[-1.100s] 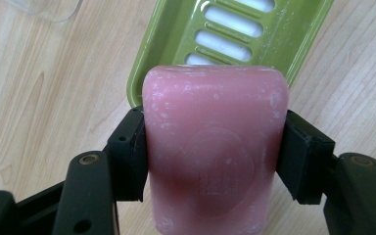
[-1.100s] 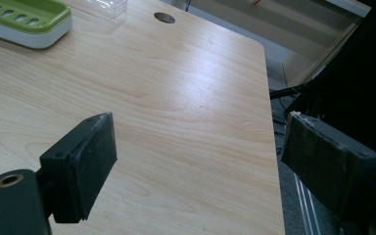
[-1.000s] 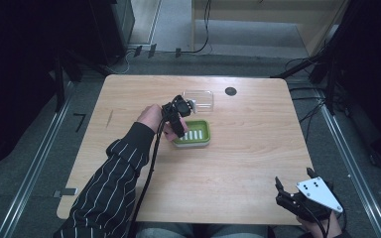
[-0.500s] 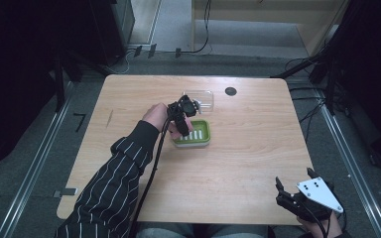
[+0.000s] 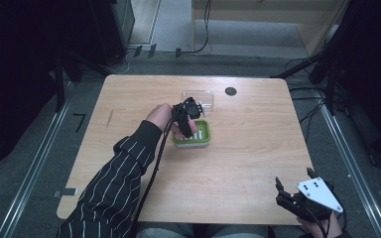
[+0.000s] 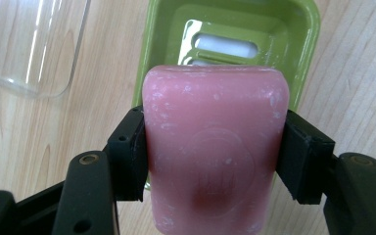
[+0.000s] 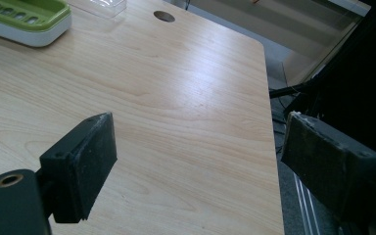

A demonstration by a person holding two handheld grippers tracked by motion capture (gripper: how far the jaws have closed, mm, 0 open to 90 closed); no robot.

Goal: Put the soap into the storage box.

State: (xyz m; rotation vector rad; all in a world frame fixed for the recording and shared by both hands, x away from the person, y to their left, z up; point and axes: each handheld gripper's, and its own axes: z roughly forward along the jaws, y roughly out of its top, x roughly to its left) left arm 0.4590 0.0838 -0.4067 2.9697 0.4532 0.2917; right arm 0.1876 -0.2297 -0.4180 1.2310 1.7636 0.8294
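Note:
A pink bar of soap (image 6: 215,152) is clamped between the pads of my left gripper (image 6: 210,159), which is shut on it. Just beyond the soap lies a green soap dish (image 6: 235,29) with a slotted white insert. From above, my left gripper (image 5: 188,113) hovers over the left part of the green dish (image 5: 202,134) at the table's middle. My right gripper (image 5: 290,198) rests at the table's near right corner, open, with nothing between its pads (image 7: 85,161). The green dish (image 7: 24,19) lies far off in the right gripper view.
A clear plastic lid (image 5: 200,97) lies just behind the dish, also seen as a transparent tray (image 6: 29,44) in the left gripper view. A dark round hole (image 5: 230,91) marks the tabletop near the far edge. The wooden table (image 5: 248,158) drops off at its right edge.
My left gripper with the soap has shifted slightly right and toward the dish. The right gripper has stayed put.

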